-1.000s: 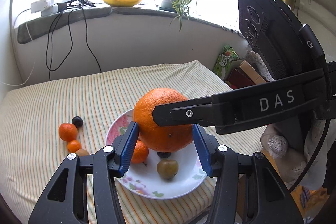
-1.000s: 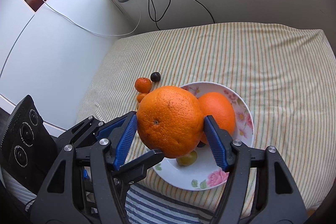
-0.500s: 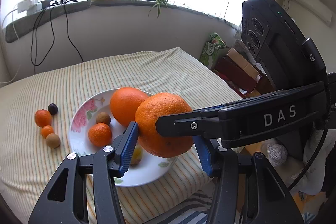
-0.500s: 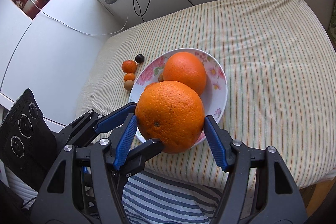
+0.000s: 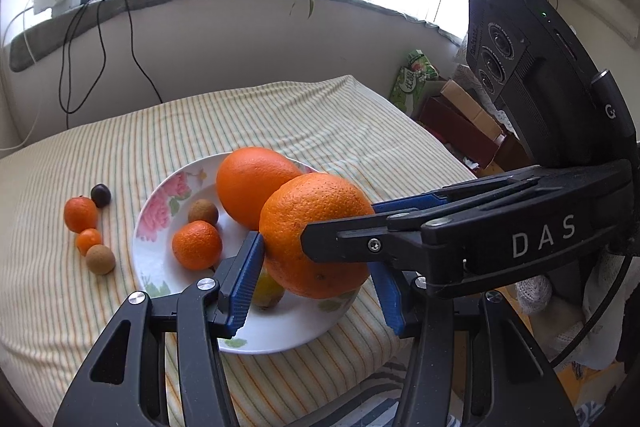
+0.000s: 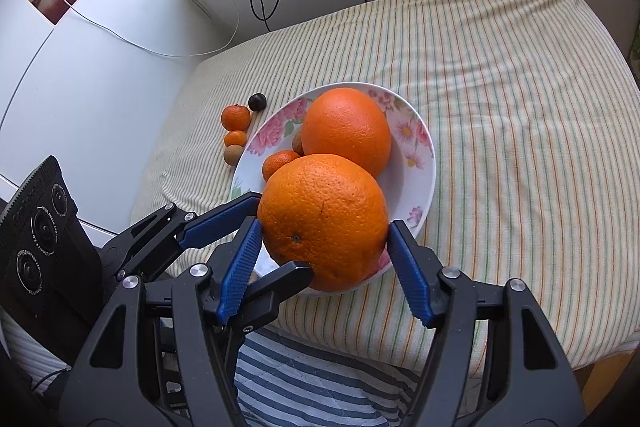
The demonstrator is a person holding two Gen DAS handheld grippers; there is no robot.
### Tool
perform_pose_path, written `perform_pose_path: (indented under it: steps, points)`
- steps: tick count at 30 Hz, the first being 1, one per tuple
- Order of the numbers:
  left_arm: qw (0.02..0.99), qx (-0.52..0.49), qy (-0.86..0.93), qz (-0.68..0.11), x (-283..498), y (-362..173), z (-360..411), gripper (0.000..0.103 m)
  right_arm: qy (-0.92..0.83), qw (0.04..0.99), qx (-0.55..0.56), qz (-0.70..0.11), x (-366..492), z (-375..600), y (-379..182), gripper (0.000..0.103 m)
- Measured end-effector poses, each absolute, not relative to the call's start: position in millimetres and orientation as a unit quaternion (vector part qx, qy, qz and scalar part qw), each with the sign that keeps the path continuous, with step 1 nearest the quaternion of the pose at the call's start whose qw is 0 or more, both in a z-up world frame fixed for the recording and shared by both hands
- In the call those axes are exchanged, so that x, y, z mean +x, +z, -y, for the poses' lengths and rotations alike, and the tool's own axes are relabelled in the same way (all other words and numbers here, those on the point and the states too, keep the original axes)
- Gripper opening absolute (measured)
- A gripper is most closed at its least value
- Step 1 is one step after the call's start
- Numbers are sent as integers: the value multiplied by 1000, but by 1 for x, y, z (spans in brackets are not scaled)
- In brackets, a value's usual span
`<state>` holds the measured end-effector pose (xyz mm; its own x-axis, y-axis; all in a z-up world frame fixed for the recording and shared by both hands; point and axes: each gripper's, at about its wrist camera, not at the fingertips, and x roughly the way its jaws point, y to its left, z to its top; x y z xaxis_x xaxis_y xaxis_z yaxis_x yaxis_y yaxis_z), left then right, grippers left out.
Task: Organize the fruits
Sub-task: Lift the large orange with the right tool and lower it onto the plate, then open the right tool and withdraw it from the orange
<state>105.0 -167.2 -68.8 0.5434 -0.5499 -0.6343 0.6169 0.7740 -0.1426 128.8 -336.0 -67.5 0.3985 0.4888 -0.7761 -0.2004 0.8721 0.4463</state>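
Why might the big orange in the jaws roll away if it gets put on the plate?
The big orange is round, with no flat side, so it would probably roll. The plate dips inward, so it would likely settle against the other orange. Its bumpy peel probably helps the jaws grip it.

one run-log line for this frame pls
both grippers: shut on large orange | over floral plate front | second orange plated | four small fruits on cloth

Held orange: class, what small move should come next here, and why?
Probably lower it a little onto the bare near side of the plate. The left gripper and right gripper both clamp the held orange, which seems to hang over the plate's near rim, just in front of the other orange lying there. Open only once it rests.
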Motion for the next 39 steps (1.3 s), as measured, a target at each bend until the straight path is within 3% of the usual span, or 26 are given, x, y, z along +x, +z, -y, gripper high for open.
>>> perform_pose_path:
  steps: [16, 30, 39]
  points:
    - [883, 48, -324, -336, 102, -68, 153, 53, 189, 853, 114, -473, 121, 336, -53, 67]
    - [896, 28, -294, -332, 111, -65, 100, 53, 181, 885, 65, -424, 116, 323, -33, 79]
    - [905, 9, -257, -339, 125, -73, 56, 53, 210, 881, 38, -423, 133, 293, -19, 79]
